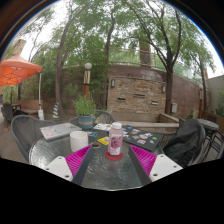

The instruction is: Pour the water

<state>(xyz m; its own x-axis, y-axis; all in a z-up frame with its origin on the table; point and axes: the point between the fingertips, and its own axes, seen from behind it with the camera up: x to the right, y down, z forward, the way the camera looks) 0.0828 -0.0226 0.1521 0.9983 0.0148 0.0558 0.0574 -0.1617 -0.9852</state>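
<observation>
Outdoor patio, round glass desk, trees and a brick wall behind. The task's thing is the bottle: clear plastic, pinkish label, pale cap, standing upright on the desk. From the gripper it lies dead ahead at 12 o'clock, maybe a hair toward 1, its lower part sitting in the gap between the two magenta pads. Long axis is vertical, so the jaws, which close sideways, meet it across its width. Good line-up for a side grasp.

Jaws: wide apart, left pad out at about 9 o'clock of the bottle's base, right pad at about 3. Clear gap on both sides, more on the left. Nothing clamped and neither pad touching the bottle; it rests on its own on the desk.

White cup stands at about 10 o'clock from the jaws, just left of the bottle and near it but apart. My guess is that's the pour target. It's close enough that the left finger could clip it on the way in.

Judgement: the grasp is not yet made. The next move calls for a short push forward, centring slightly right, then closing on the bottle's body. Only one gripper here, so no choice of hand.

Other clutter farther back on the desk: a potted plant at 11 o'clock.
</observation>
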